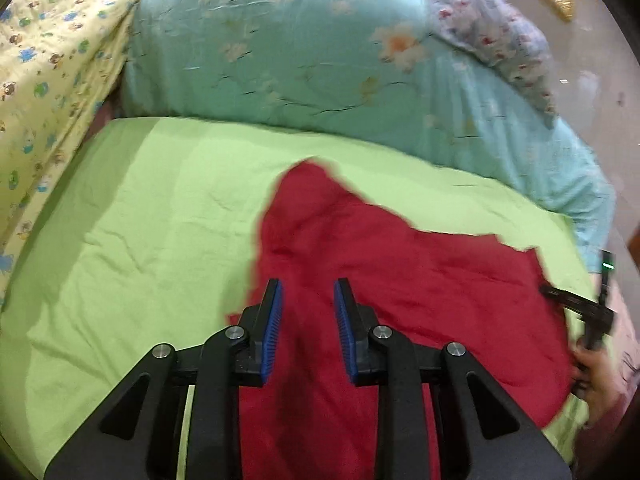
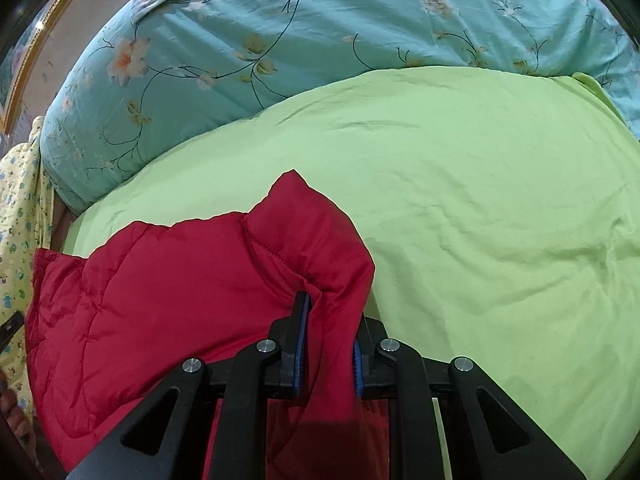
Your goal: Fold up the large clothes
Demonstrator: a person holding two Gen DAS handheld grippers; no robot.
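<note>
Black linkage arms and blue ribbed pads of the left gripper [image 1: 308,330] fill the foreground of the left wrist view, its jaws drawn close with red fabric bunched in the gap between them; whether the pads actually pinch it cannot be told through the motion blur. The red quilted jacket [image 2: 168,292] is smooth, slightly glossy and puffy, stitched into padded panels, with a raised collar-like peak pointing away from the tools. It lies on a light green sheet [image 2: 480,200], directly under and ahead of both grippers. The sheet is matte cotton-like cloth with fine creases. In the right wrist view, the right gripper [image 2: 328,344] is nearly closed, its pads clamped on a thick fold at the jacket's edge, which bulges up over the fingers. Beyond the tools, past the sheet's far edge, lies a teal floral quilt [image 1: 300,48], soft and rumpled. Left of the left gripper hangs a yellow printed cloth [image 1: 52,80].
</note>
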